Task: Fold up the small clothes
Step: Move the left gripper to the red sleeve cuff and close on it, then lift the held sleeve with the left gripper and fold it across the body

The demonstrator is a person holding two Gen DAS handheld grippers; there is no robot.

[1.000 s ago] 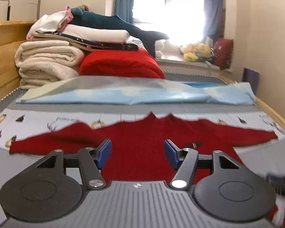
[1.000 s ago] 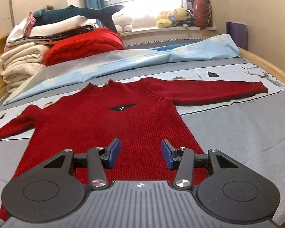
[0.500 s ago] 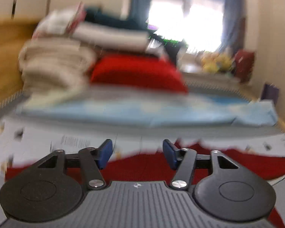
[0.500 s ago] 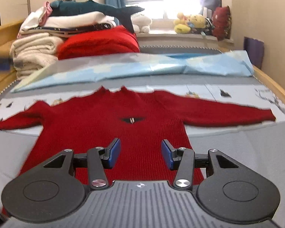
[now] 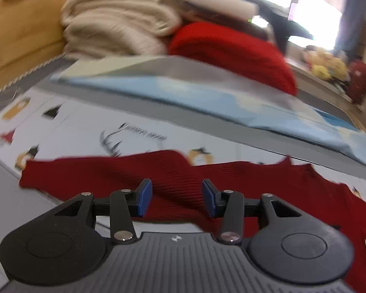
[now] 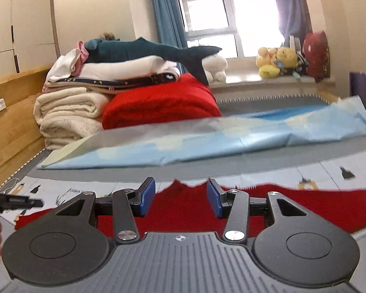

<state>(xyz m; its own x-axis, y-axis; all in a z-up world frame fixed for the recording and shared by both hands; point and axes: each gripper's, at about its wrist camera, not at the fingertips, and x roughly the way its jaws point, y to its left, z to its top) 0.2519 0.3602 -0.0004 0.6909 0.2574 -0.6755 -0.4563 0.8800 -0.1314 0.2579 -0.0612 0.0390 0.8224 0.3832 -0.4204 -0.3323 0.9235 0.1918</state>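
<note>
A small dark red knit sweater [image 5: 231,183] lies flat on the bed with both sleeves spread out. In the left wrist view its left sleeve [image 5: 90,173] runs out to a cuff at the left. My left gripper [image 5: 174,195] is open and empty, just above that sleeve near the shoulder. In the right wrist view the sweater [image 6: 292,205] shows its collar straight ahead. My right gripper [image 6: 180,196] is open and empty, low over the sweater's body below the collar. The left gripper [image 6: 9,201] shows at the far left edge of the right wrist view.
A light blue folded sheet [image 6: 207,144] lies across the bed behind the sweater. A stack of cream blankets [image 6: 68,114], a red blanket [image 6: 161,102] and a plush shark [image 6: 146,51] stand at the back left. A wooden bed frame [image 6: 9,122] runs along the left.
My left gripper has swung left from over the sweater's body to over its left sleeve. My right gripper has moved forward and lower towards the collar. Both stay open.
</note>
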